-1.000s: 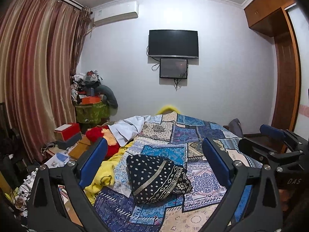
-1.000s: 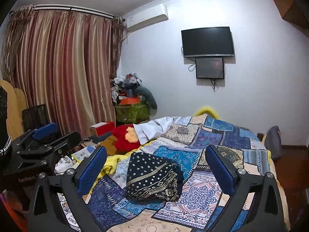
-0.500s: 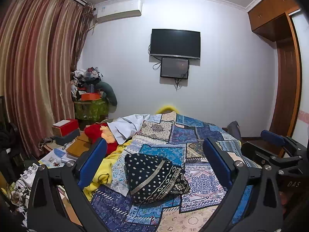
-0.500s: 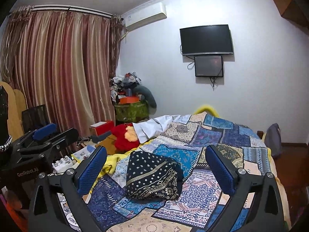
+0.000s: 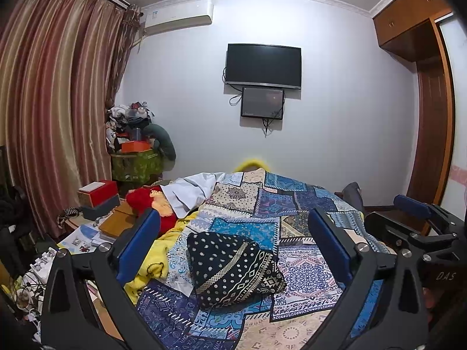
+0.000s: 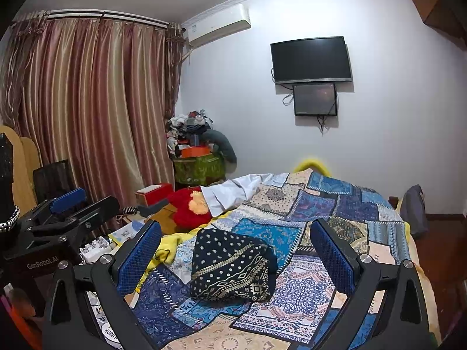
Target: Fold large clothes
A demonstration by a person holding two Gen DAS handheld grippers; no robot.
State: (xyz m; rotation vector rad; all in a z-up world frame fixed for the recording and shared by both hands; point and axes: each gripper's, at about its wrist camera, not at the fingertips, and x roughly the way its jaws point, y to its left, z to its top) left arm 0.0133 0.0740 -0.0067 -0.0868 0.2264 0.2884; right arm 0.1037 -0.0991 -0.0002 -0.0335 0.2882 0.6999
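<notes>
A dark navy garment (image 5: 233, 265) (image 6: 232, 267) with white dots and a gold patterned band lies folded into a thick bundle on the patchwork bedspread (image 5: 292, 210) (image 6: 335, 213). My left gripper (image 5: 233, 250) hovers over the near part of the bed, open, its blue pads wide apart with nothing between them; the bundle lies beyond the fingers. My right gripper (image 6: 235, 250) is likewise open and holds nothing. Each gripper shows at the edge of the other's view: the right gripper (image 5: 420, 227) and the left gripper (image 6: 58, 218).
A white cloth (image 5: 192, 189), a red plush toy (image 5: 146, 204) and a yellow blanket (image 5: 151, 262) lie at the bed's left side. Boxes and papers (image 5: 96, 195) crowd the floor by the curtain. A wardrobe (image 5: 423, 116) stands on the right.
Both grippers have drifted slightly, so the bundle and bed sit a little differently in view. The jaws stay wide apart and the garment has not moved.
</notes>
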